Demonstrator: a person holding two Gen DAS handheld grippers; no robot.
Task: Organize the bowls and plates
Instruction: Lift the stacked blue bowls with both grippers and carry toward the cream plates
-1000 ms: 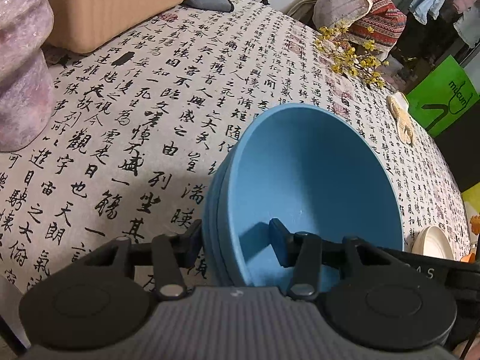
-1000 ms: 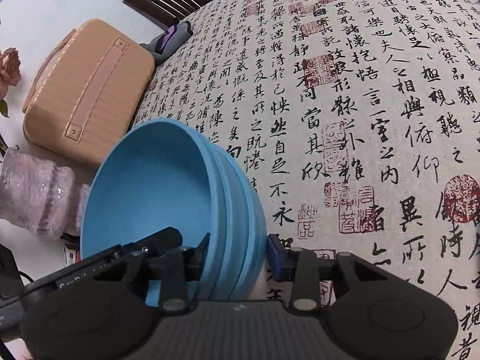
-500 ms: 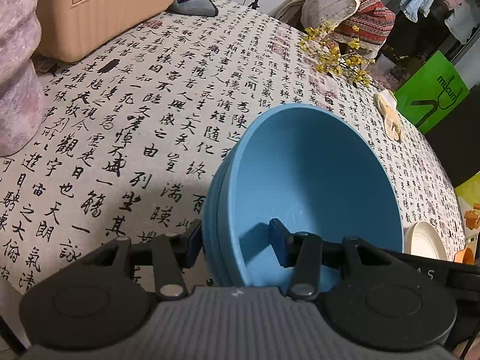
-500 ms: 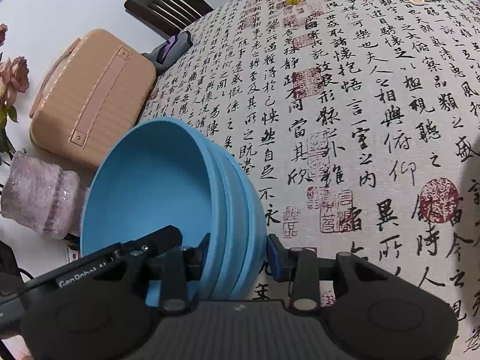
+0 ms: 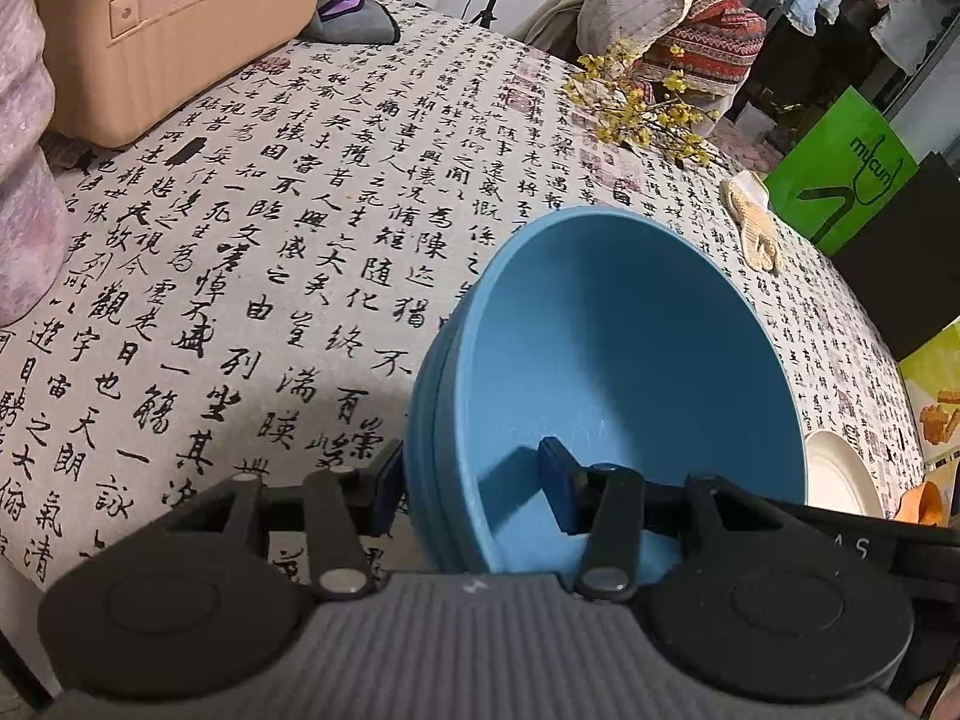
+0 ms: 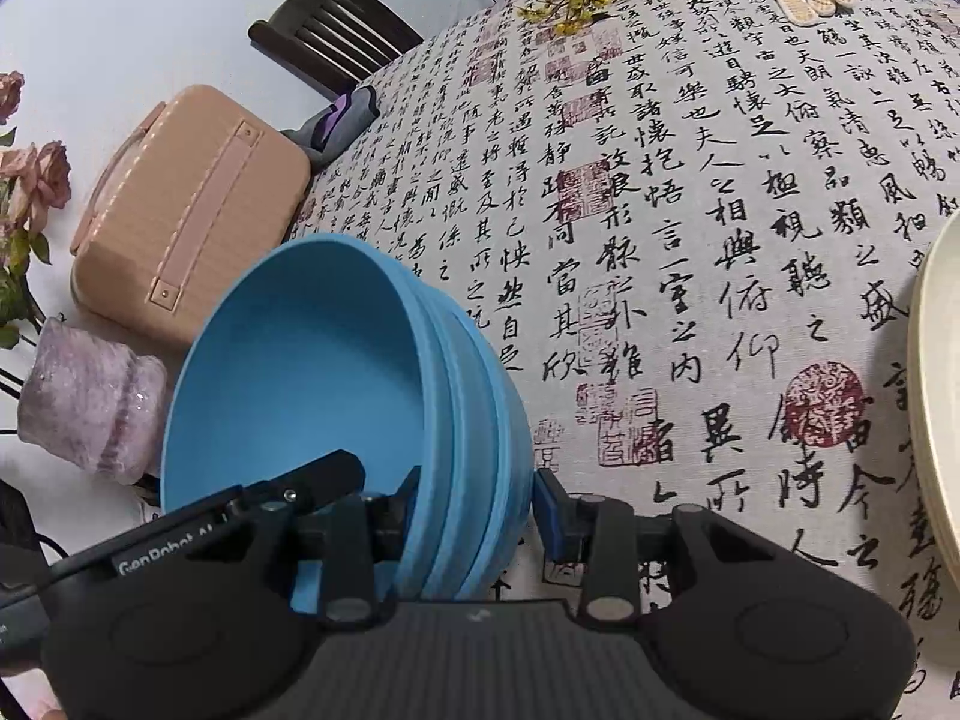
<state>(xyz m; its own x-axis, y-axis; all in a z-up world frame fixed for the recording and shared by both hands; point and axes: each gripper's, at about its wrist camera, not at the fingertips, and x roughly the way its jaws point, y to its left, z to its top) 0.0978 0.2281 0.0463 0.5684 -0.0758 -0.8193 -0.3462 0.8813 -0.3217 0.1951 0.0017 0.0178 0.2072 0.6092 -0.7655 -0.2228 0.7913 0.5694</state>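
A stack of several nested blue bowls (image 5: 630,360) (image 6: 312,360) hangs tilted above the calligraphy tablecloth (image 5: 270,240), held from two sides. My left gripper (image 5: 471,489) is shut on its rim, with one pad outside the stack and one inside the top bowl. My right gripper (image 6: 480,510) is shut on the opposite rim in the same way. Each view shows the other gripper's black finger reaching into the top bowl. A cream plate (image 5: 840,474) (image 6: 936,390) lies on the table beyond the bowls, at the right edge of both views.
A beige case (image 5: 180,30) (image 6: 192,210) and a pink vase (image 5: 24,180) (image 6: 90,396) stand at the table's left. Yellow flowers (image 5: 648,108) and a knitted glove (image 5: 756,222) lie at the far side. A green bag (image 5: 840,174) and a dark chair (image 6: 336,30) stand off the table.
Both grippers have carried the bowl stack a little up and across the table toward the cream plate, which has come into the right wrist view. Neither grip has changed.
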